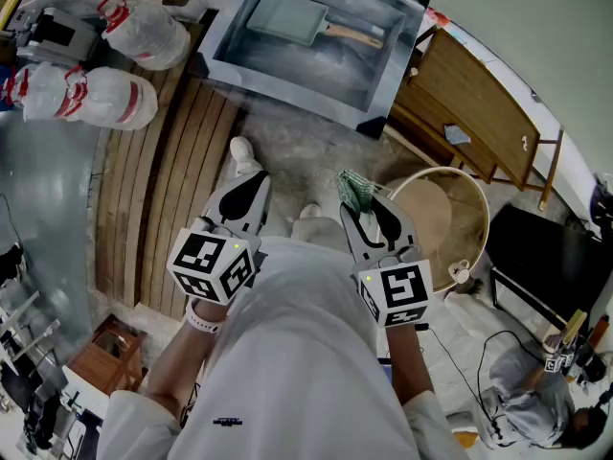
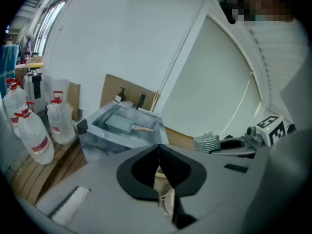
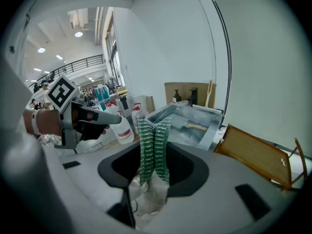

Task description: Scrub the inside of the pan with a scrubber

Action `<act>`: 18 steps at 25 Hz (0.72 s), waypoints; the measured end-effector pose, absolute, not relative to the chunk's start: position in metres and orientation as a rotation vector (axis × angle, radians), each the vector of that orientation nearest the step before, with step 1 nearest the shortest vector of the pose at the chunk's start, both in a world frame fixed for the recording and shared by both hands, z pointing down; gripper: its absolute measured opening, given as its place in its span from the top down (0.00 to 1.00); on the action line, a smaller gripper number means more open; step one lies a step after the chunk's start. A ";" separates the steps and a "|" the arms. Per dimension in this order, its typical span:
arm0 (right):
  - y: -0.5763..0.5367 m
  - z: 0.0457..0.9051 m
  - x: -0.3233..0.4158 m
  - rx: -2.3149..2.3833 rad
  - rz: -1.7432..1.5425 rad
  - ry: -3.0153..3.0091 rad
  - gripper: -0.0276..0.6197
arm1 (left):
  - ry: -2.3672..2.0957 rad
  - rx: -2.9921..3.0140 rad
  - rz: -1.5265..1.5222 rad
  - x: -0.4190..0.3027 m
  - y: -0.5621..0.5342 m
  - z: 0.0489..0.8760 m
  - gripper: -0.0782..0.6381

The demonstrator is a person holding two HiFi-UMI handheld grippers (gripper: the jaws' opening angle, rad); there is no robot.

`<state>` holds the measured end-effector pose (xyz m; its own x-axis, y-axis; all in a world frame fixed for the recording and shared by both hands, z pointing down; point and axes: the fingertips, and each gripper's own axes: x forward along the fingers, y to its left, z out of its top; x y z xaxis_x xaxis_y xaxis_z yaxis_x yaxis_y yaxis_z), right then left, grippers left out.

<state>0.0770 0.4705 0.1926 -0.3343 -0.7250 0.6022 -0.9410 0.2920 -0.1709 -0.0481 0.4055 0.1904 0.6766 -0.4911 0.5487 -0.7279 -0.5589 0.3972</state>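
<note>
A rectangular grey-green pan (image 1: 285, 17) with a wooden handle lies in the grey sink tub (image 1: 383, 75) at the top of the head view, well ahead of both grippers. My right gripper (image 1: 367, 206) is shut on a green mesh scrubber (image 1: 352, 190), which stands up between the jaws in the right gripper view (image 3: 153, 140). My left gripper (image 1: 249, 185) is shut with nothing in it, level with the right one. In the left gripper view the pan (image 2: 119, 124) lies in the tub beyond my left gripper (image 2: 158, 152), and the scrubber (image 2: 207, 142) shows at the right.
Large water bottles (image 1: 144, 32) (image 1: 86, 94) lie at the upper left on a wooden slatted platform (image 1: 182, 161). A round basket (image 1: 450, 218) stands right of my right gripper. A wooden frame (image 1: 479, 103) leans beside the tub. A black box (image 1: 546, 257) sits at far right.
</note>
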 end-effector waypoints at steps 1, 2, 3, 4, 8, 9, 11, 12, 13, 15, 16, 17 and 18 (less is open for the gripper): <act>0.477 0.194 0.079 1.482 0.686 -2.164 0.73 | -0.943 2.276 0.507 -0.047 0.415 0.193 0.88; 0.484 0.195 0.082 1.473 0.666 -2.171 0.73 | -0.950 2.275 0.510 -0.046 0.425 0.195 0.88; 0.491 0.197 0.084 1.469 0.658 -2.175 0.73 | -0.955 2.275 0.516 -0.045 0.435 0.196 0.88; 0.497 0.198 0.086 1.471 0.662 -2.178 0.73 | -0.956 2.274 0.523 -0.044 0.443 0.197 0.88; 0.517 0.195 0.088 1.488 0.676 -2.182 0.73 | -0.939 2.264 0.531 -0.044 0.473 0.198 0.88; 0.520 0.193 0.088 1.490 0.667 -2.183 0.73 | -0.935 2.266 0.531 -0.044 0.478 0.198 0.88; 0.524 0.190 0.089 1.506 0.654 -2.181 0.73 | -0.924 2.282 0.535 -0.041 0.485 0.196 0.88; 0.525 0.188 0.090 1.517 0.645 -2.179 0.73 | -0.919 2.294 0.534 -0.039 0.486 0.194 0.88; 0.525 0.185 0.092 1.526 0.626 -2.180 0.73 | -0.919 2.306 0.527 -0.037 0.487 0.192 0.88; 0.524 0.179 0.093 1.530 0.580 -2.196 0.73 | -0.931 2.324 0.509 -0.036 0.487 0.187 0.88; 0.525 0.176 0.093 1.532 0.564 -2.207 0.73 | -0.940 2.332 0.505 -0.036 0.489 0.185 0.88; 0.525 0.172 0.093 1.537 0.552 -2.219 0.73 | -0.949 2.339 0.504 -0.036 0.489 0.184 0.88; 0.524 0.169 0.095 1.544 0.542 -2.230 0.73 | -0.958 2.346 0.504 -0.036 0.489 0.182 0.88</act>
